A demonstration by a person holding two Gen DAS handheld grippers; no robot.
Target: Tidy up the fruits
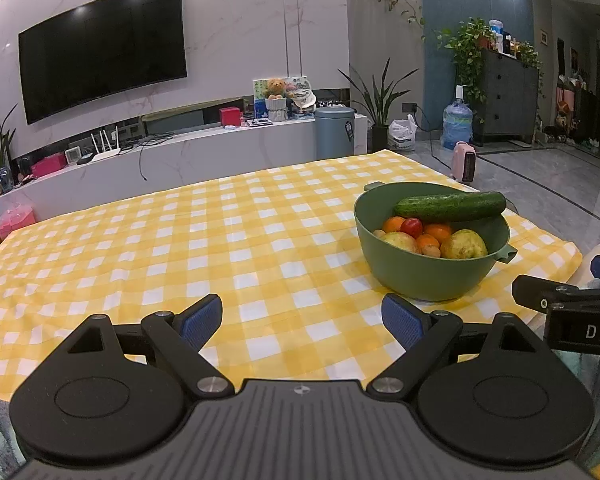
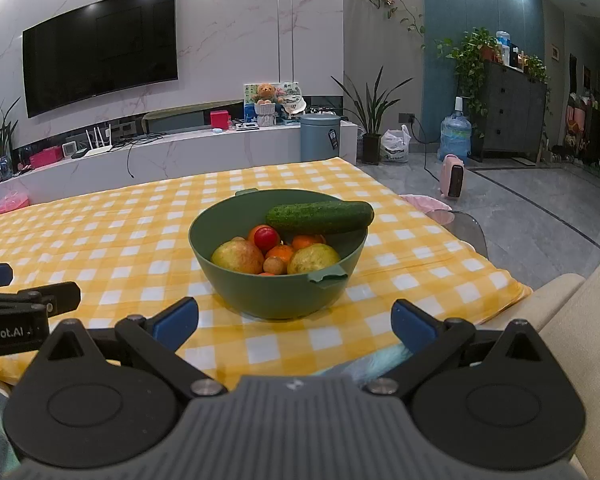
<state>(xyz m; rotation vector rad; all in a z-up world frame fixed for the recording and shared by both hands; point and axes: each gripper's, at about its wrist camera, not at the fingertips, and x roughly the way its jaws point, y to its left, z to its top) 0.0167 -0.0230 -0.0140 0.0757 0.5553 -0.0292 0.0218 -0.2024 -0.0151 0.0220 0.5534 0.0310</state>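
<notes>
Bowl (image 2: 276,292): green, deep and round-walled, likely stiff plastic, with a small lug handle on its near rim and one on its far rim; it stands on the checked cloth near the right edge of the bench (image 2: 100,240).
Cucumber (image 2: 320,216): dark green, bumpy skin, lying across the bowl's far right rim above the other fruit; firm and long, best taken across its middle, where it should balance.
Pears (image 2: 238,256): two yellow-green ones low in the bowl at the near side; probably weighty, smooth, easily bruised, so a gentle pinch at the widest part.
Oranges (image 2: 280,252): several small ones packed between the pears; round, apt to roll.
Tomato (image 2: 267,238): small, red, glossy, soft; likely slippery.
Left gripper (image 1: 302,318): fingers spread wide, empty, above the cloth left of the bowl.
Right gripper (image 2: 294,318): fingers spread wide, empty, just before the bowl.
Stage: all fruit lies in the bowl, which fits either gathered or awaiting sorting.
</notes>
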